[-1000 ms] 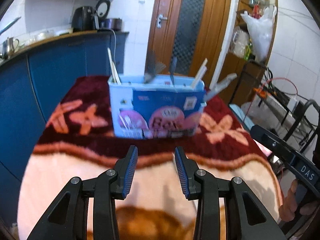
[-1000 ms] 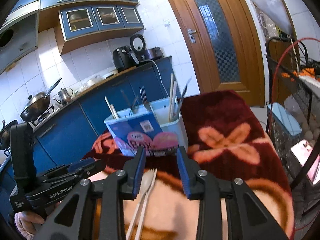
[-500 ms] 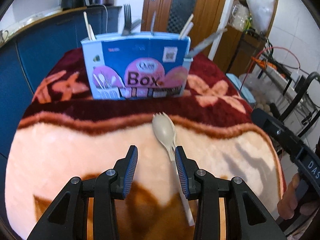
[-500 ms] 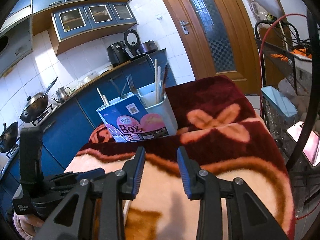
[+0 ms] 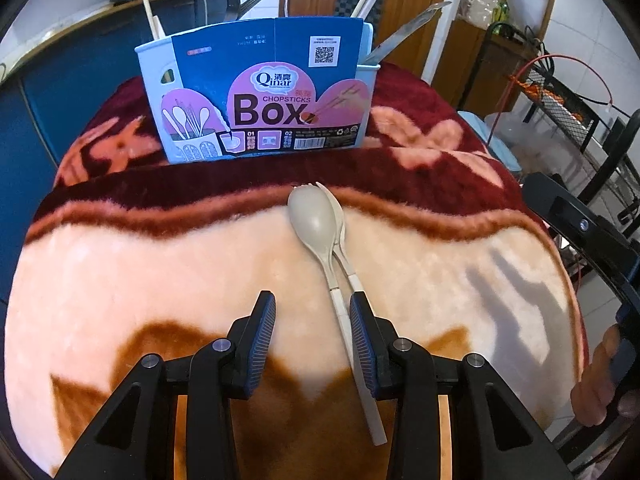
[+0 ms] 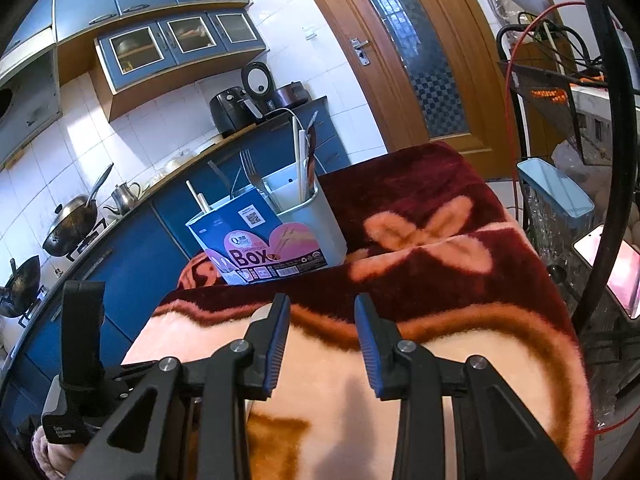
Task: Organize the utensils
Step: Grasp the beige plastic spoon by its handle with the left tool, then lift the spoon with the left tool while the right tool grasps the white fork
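A beige spoon (image 5: 316,220) and a beige fork (image 5: 339,216) beside it lie on the blanket, bowls toward a blue "Chopsticks Box" utensil holder (image 5: 260,92) holding forks, chopsticks and a knife. My left gripper (image 5: 313,320) is open just above the blanket; the handles run past its right finger (image 5: 362,344). My right gripper (image 6: 322,328) is open and empty, raised over the blanket, with the holder (image 6: 272,240) beyond it. The spoon's tip (image 6: 260,314) peeks out behind its left finger.
The table is draped in a red and peach flowered blanket (image 5: 120,280). A blue kitchen counter (image 6: 132,240) with pans and a kettle runs on the left. A wire rack (image 6: 560,96) and a light-blue container (image 6: 556,192) stand on the right. A wooden door (image 6: 420,60) is behind.
My left gripper has tilted down and drawn close over the spoon and fork handles. My right gripper has pulled back and up, away from the spoon and fork.
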